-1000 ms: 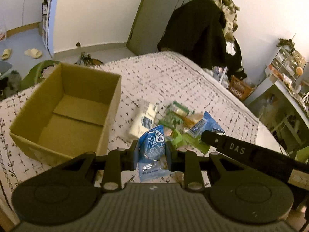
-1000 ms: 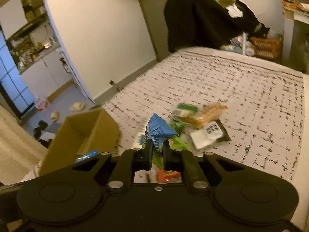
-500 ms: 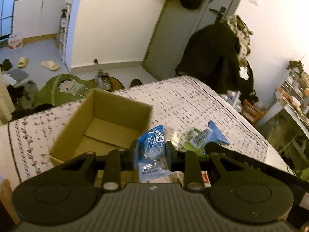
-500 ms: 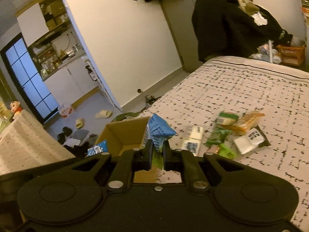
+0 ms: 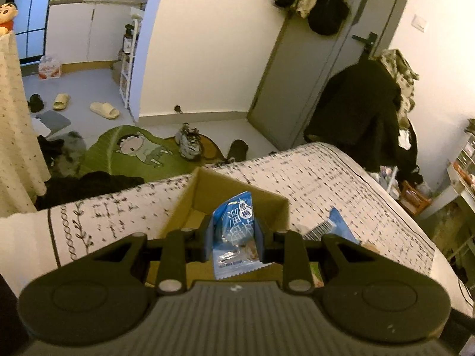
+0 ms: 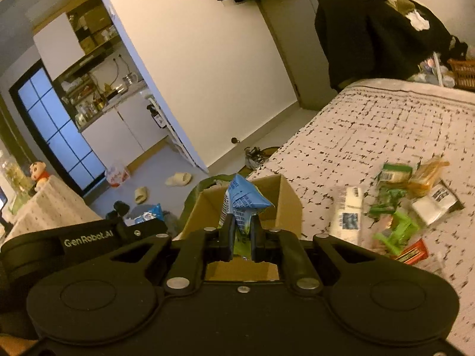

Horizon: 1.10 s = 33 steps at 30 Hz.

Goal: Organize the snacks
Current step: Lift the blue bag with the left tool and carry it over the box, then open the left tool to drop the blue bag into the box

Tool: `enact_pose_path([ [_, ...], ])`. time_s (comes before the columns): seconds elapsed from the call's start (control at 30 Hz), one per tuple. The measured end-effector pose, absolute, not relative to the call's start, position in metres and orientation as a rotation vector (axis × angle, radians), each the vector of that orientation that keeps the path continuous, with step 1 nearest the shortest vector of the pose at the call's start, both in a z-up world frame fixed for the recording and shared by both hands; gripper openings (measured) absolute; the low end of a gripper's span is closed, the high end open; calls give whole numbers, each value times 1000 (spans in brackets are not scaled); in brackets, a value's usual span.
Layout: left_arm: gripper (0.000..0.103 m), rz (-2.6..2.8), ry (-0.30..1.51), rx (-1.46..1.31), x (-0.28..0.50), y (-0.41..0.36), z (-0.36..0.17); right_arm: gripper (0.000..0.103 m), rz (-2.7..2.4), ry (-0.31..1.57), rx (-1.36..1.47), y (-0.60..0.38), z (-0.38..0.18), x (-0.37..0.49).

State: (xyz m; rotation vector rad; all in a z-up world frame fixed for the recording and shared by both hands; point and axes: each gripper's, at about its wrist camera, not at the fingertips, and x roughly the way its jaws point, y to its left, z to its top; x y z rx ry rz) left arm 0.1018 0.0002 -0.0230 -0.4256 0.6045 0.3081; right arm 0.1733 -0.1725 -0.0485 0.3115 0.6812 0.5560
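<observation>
Blue plastic snack packet with white Chinese lettering [image 5: 234, 231], pinched upright in the left gripper [image 5: 234, 234], jaws closed against both of its sides. Held above the near edge of the open brown cardboard box [image 5: 237, 190], not yet dropped. Box floor, as far as visible, bare cardboard, so the sorting judged barely begun. Just right of the box, a second blue packet with a barcode [image 5: 329, 228], carried by the other claw. Beneath the box, a white bedspread with black dashes [image 5: 326, 178]. Beyond the box, on the grey floor, a green cartoon mat [image 5: 133, 151] and pale slippers [image 5: 104, 109]. Farther back, a grey door [image 5: 311, 74] hung with dark coats.

From the right wrist: the same crumpled blue packet with barcode print [image 6: 243, 204], clamped between the closed jaws of the right gripper [image 6: 242, 231], poised over the near side of the cardboard box [image 6: 285, 198]. Left of the box, the other black tool, with the first packet showing past it. Right of the box on the bedspread [image 6: 386, 124], a loose pile left to sort: a white pouch [image 6: 350, 213], green wrappers [image 6: 394, 228], an orange bread bag [image 6: 427, 172], a red packet [image 6: 412, 252]. Far left of the box, a kitchen nook with a blue-lit window [image 6: 56, 130].
</observation>
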Motion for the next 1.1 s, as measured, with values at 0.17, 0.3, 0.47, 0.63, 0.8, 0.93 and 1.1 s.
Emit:
enact_pose_path([
  [0.17, 27, 328, 607, -433, 105, 22, -28, 10, 565, 681, 322, -159, -51, 172],
  [0.3, 27, 355, 621, -455, 109, 41, -37, 10, 579, 687, 298, -148, -55, 171],
  [0.47, 27, 358, 663, -489, 114, 56, -53, 10, 575, 701, 255, -141, -58, 169],
  [0.63, 27, 334, 698, -492, 119, 56, -66, 10, 570, 722, 238, -138, -65, 172],
  [0.8, 28, 325, 728, -515, 123, 57, -76, 10, 576, 738, 220, -133, -69, 174],
  [0.93, 29, 325, 744, -522, 127, 56, -81, 10, 575, 750, 197, -127, -73, 175],
  [1.1, 41, 323, 763, -534, 130, 55, -84, 11, 576, 769, 171, -122, -78, 174],
])
